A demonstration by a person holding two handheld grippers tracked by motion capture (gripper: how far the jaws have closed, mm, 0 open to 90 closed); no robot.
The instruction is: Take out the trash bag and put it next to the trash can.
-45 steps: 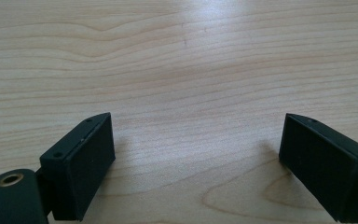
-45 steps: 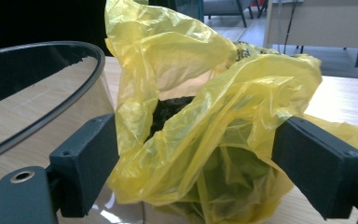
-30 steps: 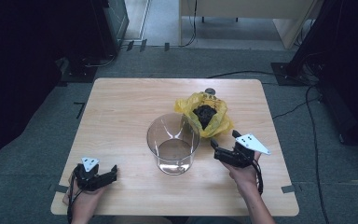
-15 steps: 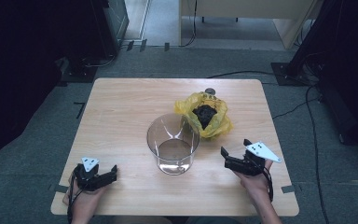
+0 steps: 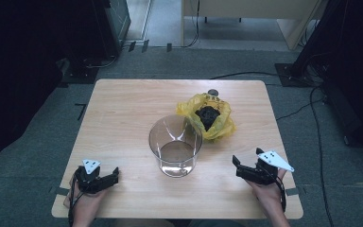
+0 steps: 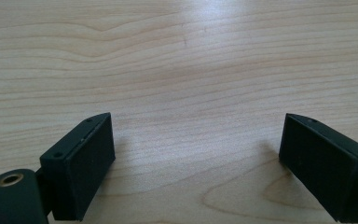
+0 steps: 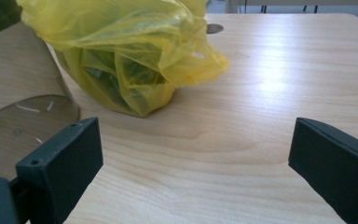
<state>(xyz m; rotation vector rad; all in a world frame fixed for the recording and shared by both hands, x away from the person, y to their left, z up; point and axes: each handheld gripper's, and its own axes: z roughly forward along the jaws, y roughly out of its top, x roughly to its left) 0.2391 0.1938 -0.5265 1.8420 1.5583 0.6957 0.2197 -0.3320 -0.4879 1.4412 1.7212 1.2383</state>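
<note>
Right hand-held gripper (image 5: 244, 168) has drawn back, both spread empty; yellow bag (image 5: 207, 116) hides its dark contents.

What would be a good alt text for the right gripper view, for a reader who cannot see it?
A crumpled yellow plastic bag lies on a light wooden table, beyond the two open black jaws of the right gripper. Part of a clear glass container stands at the left, beside the bag.

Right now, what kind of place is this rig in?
Probably a lab or data-collection room: a lone wooden table on grey carpet, cables trailing across the floor, dark equipment around the edges.
</note>
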